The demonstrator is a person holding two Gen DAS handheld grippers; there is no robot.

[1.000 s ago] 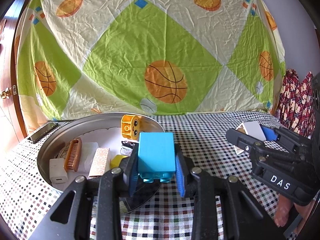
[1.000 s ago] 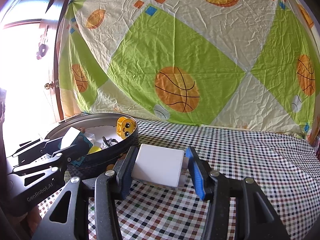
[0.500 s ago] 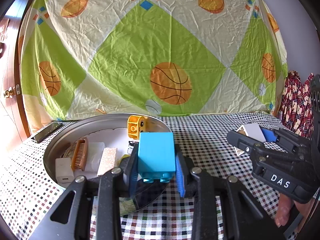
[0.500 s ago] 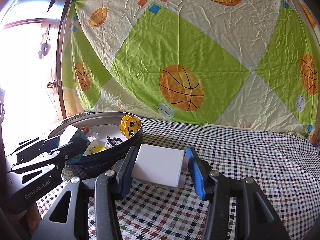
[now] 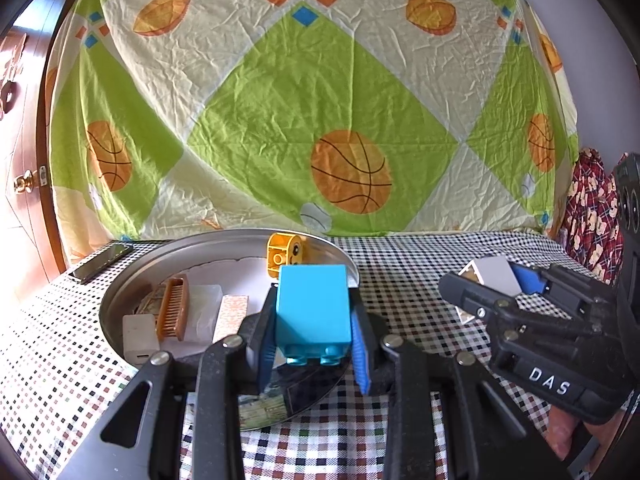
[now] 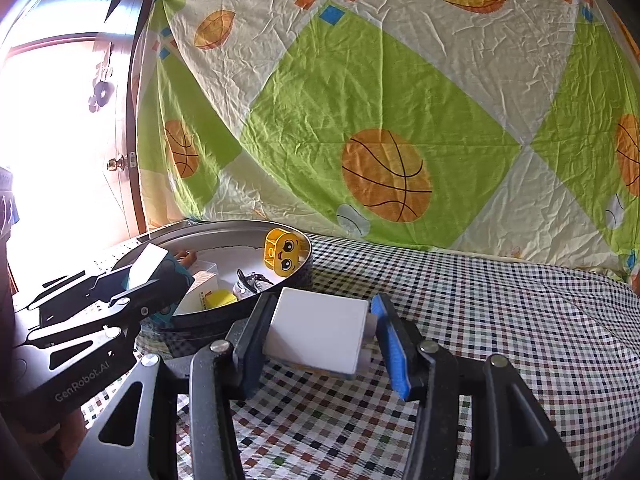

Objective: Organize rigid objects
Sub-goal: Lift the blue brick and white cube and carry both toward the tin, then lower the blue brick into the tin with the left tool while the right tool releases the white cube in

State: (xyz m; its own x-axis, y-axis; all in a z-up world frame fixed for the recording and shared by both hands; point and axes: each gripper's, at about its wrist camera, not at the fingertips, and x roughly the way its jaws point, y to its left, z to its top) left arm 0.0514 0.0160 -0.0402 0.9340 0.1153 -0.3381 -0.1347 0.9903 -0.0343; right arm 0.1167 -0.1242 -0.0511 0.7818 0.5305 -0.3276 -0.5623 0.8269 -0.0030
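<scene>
My left gripper is shut on a blue toy brick, held over the near rim of a round metal tray. Inside the tray are a yellow face brick, a brown comb, a white charger and other small items. My right gripper is shut on a flat white box, held just right of the tray above the checkered cloth. Each gripper also shows in the other's view: the right gripper at right, the left gripper at left.
A dark phone lies on the checkered tablecloth left of the tray. A basketball-print sheet hangs behind the table. A wooden door stands at far left, and patterned fabric at far right.
</scene>
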